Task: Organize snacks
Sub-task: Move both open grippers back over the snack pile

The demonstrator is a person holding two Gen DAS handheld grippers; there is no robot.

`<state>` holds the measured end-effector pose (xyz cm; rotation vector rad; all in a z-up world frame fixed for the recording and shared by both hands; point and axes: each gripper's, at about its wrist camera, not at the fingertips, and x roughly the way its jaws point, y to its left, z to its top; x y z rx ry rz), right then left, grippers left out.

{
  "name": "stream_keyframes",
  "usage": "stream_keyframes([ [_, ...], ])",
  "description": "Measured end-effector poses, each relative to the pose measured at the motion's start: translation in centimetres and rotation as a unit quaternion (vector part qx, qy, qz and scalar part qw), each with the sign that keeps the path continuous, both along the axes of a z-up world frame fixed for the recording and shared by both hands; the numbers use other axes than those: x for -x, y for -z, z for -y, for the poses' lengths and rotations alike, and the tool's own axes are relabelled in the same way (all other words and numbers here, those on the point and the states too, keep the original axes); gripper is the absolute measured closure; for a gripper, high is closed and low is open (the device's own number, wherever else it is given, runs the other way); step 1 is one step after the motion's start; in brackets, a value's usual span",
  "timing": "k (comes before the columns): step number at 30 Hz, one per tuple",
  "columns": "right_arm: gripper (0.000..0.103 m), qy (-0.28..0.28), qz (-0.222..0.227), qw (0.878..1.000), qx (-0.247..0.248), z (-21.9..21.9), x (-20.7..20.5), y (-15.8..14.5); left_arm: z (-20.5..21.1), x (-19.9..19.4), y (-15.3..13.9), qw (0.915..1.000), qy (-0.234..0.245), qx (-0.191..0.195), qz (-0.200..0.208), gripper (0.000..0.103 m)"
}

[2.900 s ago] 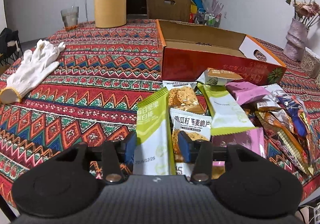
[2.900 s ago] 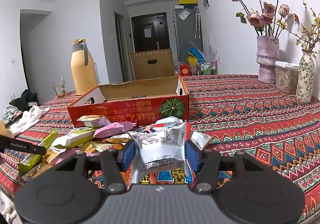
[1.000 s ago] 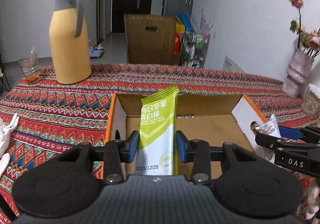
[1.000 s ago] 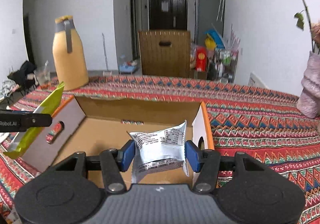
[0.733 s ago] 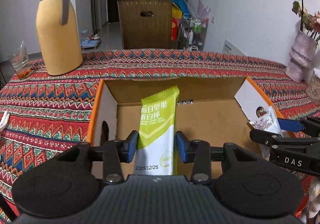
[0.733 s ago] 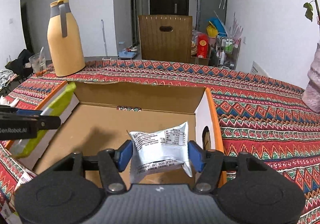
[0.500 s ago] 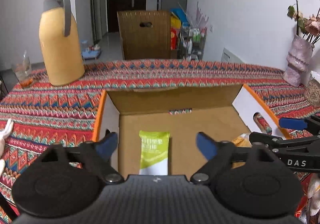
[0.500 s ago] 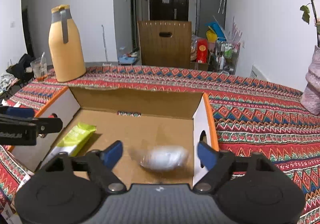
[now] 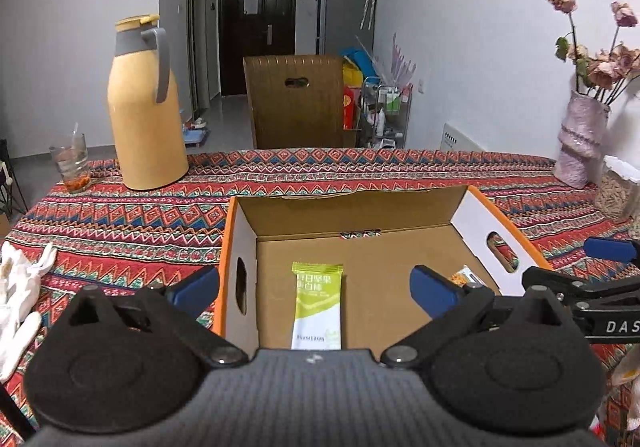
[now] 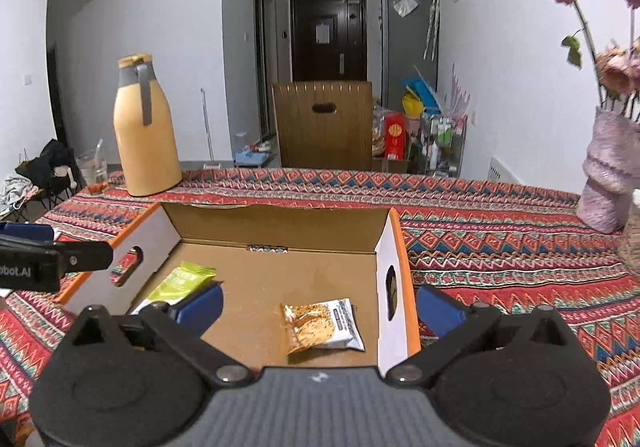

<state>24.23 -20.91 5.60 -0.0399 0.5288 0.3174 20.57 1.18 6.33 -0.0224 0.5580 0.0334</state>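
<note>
- White glove [image 9: 18, 299]: lies on the patterned tablecloth [image 9: 120, 223] at about nine o'clock in the left wrist view, well apart from the box.
- Drinking glass [image 9: 72, 163] and yellow jug [image 9: 146, 107]: stand together at about ten to eleven o'clock, beyond the box; neither looks to be part of the job.
- Left gripper [image 9: 314, 289]: its jaws have just been opening and now stand spread as wide as they go, with nothing pinched. The left blue pad hangs outside the box's left wall, the right one over the box floor.
- Green bar packet [image 9: 318, 305]: lies flat on the floor of the cardboard box [image 9: 244, 247], dead ahead at twelve o'clock from the left gripper and between its spread fingers without touching them. Its long axis runs straight away from that gripper.
- Right gripper [image 10: 318, 307]: jaws have likewise just been opening and are fully apart, empty.
- Cracker packet [image 10: 322, 325]: lies loose on the box floor at twelve o'clock from the right gripper, just inside the right wall, long axis across the view.
- What comes next turns on the snacks still to be sorted: none shows ahead of either gripper, so both would have to turn away from the box to find one, and which hand is nearer cannot be told.
- Pink vase [image 10: 608, 183]: stands at two to three o'clock, well clear.
</note>
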Motion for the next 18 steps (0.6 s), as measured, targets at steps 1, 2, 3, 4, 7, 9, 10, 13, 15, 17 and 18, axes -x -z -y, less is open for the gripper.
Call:
stream_keyframes([
  [1, 0.0, 0.0, 0.006, 1.0, -0.003, 0.1, 1.0, -0.1, 0.0, 0.7, -0.1, 1.0, 0.002, 0.0, 0.003, 0.0],
  [2, 0.0, -0.001, 0.01, 1.0, -0.006, 0.3, 1.7, -0.2, 0.0, 1.4, -0.2, 1.0, 0.004, 0.0, 0.006, 0.0],
  [3, 0.0, -0.001, 0.014, 1.0, -0.01, 0.4, 2.6, -0.3, 0.0, 2.1, -0.3, 0.9999, 0.007, 0.0, 0.008, 0.0],
  [4, 0.0, -0.001, 0.018, 1.0, -0.013, 0.5, 3.5, -0.4, 0.0, 2.9, -0.3, 0.9999, 0.011, 0.0, 0.012, 0.0],
  [7, 0.0, 0.0, 0.029, 0.999, -0.016, 0.7, 6.1, -0.3, 0.0, 5.1, -0.2, 0.9997, 0.017, 0.003, 0.02, 0.0],
  [9, 0.0, 0.0, 0.035, 0.999, -0.018, 0.8, 7.9, -0.1, -0.1, 6.7, 0.0, 0.9994, 0.021, 0.007, 0.025, 0.0],
  [10, 0.0, 0.001, 0.038, 0.999, -0.019, 0.9, 8.7, 0.0, 0.0, 7.4, 0.1, 0.9993, 0.023, 0.007, 0.027, 0.0],
  [13, 0.0, 0.002, 0.046, 0.999, -0.021, 1.2, 11.1, 0.5, 0.0, 9.2, 0.9, 0.9992, 0.024, 0.01, 0.029, 0.0],
  [15, 0.0, 0.006, 0.049, 0.999, -0.023, 1.3, 12.5, 0.8, -0.1, 10.2, 1.5, 0.9993, 0.023, 0.017, 0.026, 0.0],
  [17, 0.0, 0.012, 0.052, 0.998, -0.022, 1.4, 13.8, 1.4, -0.3, 11.1, 2.3, 0.9992, 0.022, 0.026, 0.023, 0.0],
  [18, 0.0, 0.014, 0.055, 0.998, -0.021, 1.4, 14.6, 1.7, -0.4, 11.6, 2.6, 0.9991, 0.02, 0.03, 0.023, 0.0],
])
